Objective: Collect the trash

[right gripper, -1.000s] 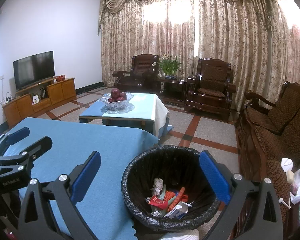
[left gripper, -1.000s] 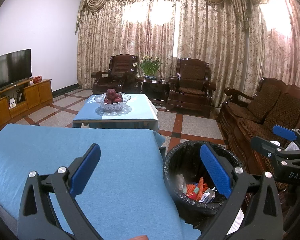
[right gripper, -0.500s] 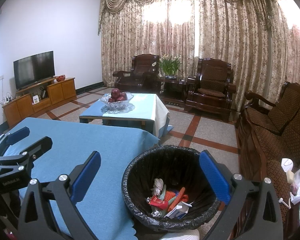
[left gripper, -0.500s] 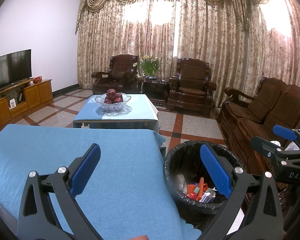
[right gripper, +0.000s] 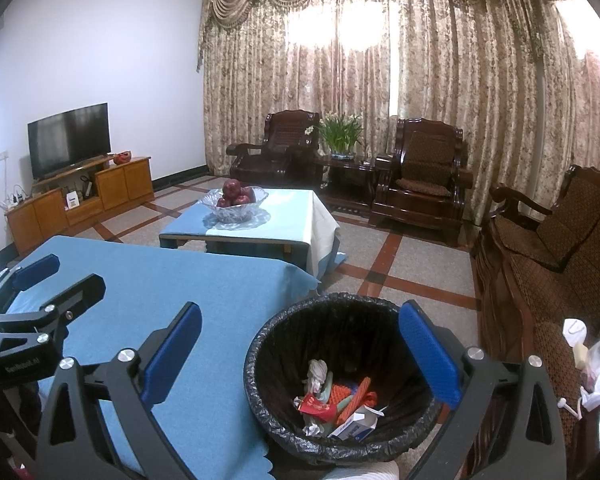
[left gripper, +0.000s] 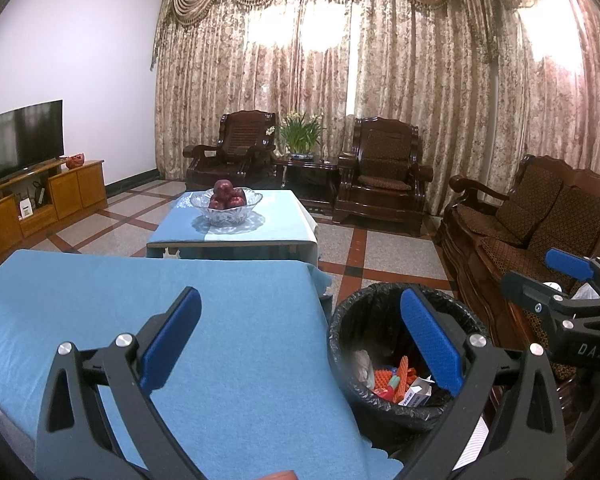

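Trash bin upright, mouth up, at 5 o'clock off blue tabletop. Left gripper and right gripper fingers apart, empty; living room.

Left gripper: jaws spread wide, nothing between the blue pads, pointing forward and slightly down.
Right gripper: jaws spread wide as well, empty, same forward, slightly downward tilt.
Relative pose: side by side and level; the right gripper shows at the right edge of the left wrist view, the left gripper at the left edge of the right wrist view.
Hands: not visible in either view.
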A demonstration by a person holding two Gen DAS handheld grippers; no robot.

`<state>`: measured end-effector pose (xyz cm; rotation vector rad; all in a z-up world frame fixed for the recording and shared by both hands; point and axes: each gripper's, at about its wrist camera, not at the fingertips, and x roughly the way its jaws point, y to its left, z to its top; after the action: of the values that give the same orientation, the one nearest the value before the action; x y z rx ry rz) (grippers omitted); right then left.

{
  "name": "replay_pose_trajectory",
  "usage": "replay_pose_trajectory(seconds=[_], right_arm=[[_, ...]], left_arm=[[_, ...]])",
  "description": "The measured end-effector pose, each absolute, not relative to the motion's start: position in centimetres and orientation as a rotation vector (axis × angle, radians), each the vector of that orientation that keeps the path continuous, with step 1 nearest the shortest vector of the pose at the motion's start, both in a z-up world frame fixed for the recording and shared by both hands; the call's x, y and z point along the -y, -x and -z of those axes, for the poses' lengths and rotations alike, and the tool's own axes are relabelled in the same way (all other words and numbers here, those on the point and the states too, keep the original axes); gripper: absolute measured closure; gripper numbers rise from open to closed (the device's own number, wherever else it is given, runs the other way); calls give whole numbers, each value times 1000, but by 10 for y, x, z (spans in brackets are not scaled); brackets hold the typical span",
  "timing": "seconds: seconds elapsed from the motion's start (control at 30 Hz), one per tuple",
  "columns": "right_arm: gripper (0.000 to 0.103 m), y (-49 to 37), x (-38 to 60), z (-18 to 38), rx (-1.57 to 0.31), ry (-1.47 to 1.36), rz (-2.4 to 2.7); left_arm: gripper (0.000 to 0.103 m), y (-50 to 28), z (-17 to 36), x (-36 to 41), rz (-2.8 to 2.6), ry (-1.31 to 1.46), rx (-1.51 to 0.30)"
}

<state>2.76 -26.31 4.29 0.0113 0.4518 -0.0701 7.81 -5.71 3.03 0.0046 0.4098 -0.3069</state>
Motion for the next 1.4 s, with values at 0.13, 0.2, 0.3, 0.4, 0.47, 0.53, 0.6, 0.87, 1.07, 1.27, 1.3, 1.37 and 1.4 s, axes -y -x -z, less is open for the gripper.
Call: replay_pose_trajectory(seconds=[0.13,0.2,0.3,0.4,0.47,0.53,0.6,0.87,1.07,1.27,1.3,1.37,1.4], right_arm=[[6,-28,263,-43,-452,-12,70],[6,-27,263,-43,-452,-12,70],[6,-27,263,-43,-451,-12,70],[6,-28,262,-42,-455,-12,71],[6,-28,261,-44,-455,-12,71],[6,-28,261,-44,-454,-12,71],[6,-28,261,-44,-453,-13,71],[6,-28,261,-44,-454,-13,70],[6,-28,261,-44,-454,-13,71],[6,-30,260,-44,-457,-13,71],[6,-30,259,-44,-457,-14,71],[6,-30,260,-43,-457,-13,71],[6,-30,259,-43,-459,-14,72]], left_arm=[[6,-78,-30,58,307,-5,-410],[6,-78,-30,57,307,-4,-410],[6,-78,-30,58,306,-5,-410],[6,-78,-29,58,307,-6,-411],[6,-78,-29,58,307,-5,-411],[6,-78,-29,59,307,-5,-410],[6,-78,-29,58,306,-5,-410],[6,-77,-29,58,307,-6,-410],[6,-77,-29,58,308,-4,-413],[6,-77,-29,59,307,-4,-416],[6,-77,-29,60,306,-5,-414],[6,-77,-28,60,308,-5,-415],[6,-77,-28,59,308,-5,-415]])
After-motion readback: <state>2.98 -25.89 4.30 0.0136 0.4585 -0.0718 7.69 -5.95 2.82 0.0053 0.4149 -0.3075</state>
